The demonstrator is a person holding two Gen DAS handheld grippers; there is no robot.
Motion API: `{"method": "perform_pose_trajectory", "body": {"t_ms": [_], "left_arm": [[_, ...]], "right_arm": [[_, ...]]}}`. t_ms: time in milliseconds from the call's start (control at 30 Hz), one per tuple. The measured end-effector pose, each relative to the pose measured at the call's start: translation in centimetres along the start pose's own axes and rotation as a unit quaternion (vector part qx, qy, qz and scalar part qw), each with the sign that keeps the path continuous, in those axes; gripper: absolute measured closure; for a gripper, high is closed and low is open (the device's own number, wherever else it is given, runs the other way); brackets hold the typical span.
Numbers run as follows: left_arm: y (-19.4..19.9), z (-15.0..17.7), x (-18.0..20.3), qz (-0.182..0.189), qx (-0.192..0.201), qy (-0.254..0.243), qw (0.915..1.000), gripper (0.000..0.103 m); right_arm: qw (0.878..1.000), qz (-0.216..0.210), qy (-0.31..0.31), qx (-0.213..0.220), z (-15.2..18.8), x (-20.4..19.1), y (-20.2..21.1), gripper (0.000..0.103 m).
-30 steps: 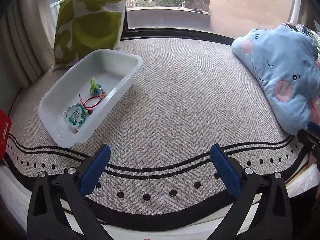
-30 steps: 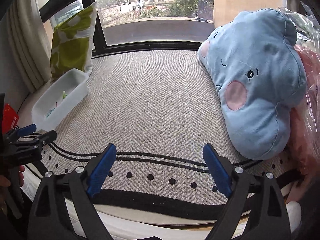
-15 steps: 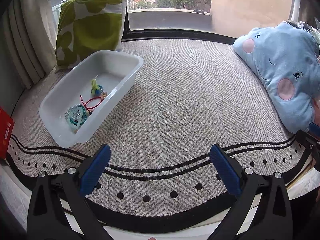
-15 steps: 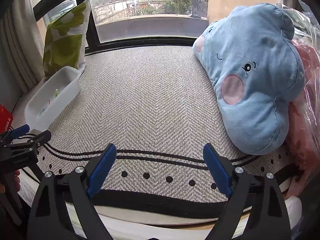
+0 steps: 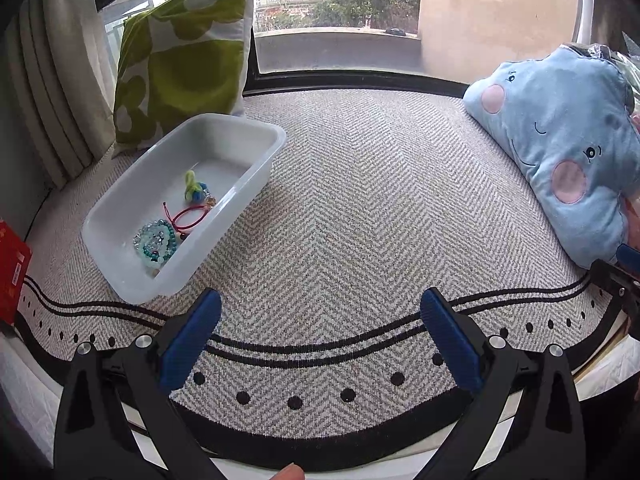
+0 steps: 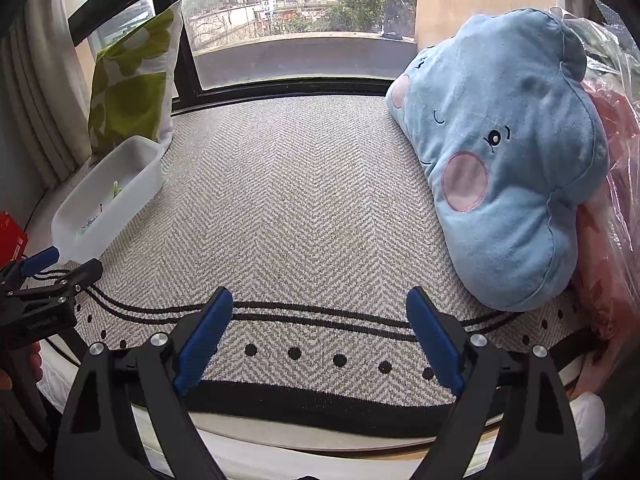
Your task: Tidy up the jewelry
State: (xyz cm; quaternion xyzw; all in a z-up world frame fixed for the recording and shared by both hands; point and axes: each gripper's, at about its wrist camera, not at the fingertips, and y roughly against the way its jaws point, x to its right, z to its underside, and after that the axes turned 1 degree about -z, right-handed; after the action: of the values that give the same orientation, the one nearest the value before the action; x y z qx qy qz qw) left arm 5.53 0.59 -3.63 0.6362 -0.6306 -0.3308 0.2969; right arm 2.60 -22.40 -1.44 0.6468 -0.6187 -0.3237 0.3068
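Left gripper [image 5: 320,320]: jaws held apart, nothing grasped.
Right gripper [image 6: 320,316]: released, empty.
White tray [image 5: 256,178]: beaded bracelets [image 5: 156,240] and red cord [image 5: 188,216] contained, on herringbone rug [image 5: 360,200].

Daylight pours in through the window [image 6: 304,20] at the back of both views, and the buildings and trees outside look pale and slightly washed out. The woven mat [image 5: 360,208] is evenly lit, bright near the glass and greyer toward the front edge. Shadows are soft: a faint one lies beside the white tray [image 5: 256,184], and a darker one under the blue cushion [image 6: 504,168]. Both pictures bulge as fisheye views, so the mat's border lines curve and the corners fall to black. The weave is sharp at the centre; the edges soften. The clear plastic wrap [image 6: 616,60] at the right catches some glare.
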Motion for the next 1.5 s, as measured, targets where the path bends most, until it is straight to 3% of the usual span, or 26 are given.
{"method": "perform_pose_trajectory", "body": {"t_ms": [733, 1500], "left_arm": [[-0.7, 0.6, -0.5, -0.021, -0.023, 0.014, 0.9994, 0.005], [-0.5, 0.5, -0.4, -0.003, -0.019, 0.015, 0.9997, 0.005]], "right_arm": [[1.0, 0.003, 0.022, 0.006, 0.0, -0.8, 0.1, 0.016], [0.999, 0.003, 0.032, 0.008, 0.0, -1.0, 0.1, 0.016]]}}
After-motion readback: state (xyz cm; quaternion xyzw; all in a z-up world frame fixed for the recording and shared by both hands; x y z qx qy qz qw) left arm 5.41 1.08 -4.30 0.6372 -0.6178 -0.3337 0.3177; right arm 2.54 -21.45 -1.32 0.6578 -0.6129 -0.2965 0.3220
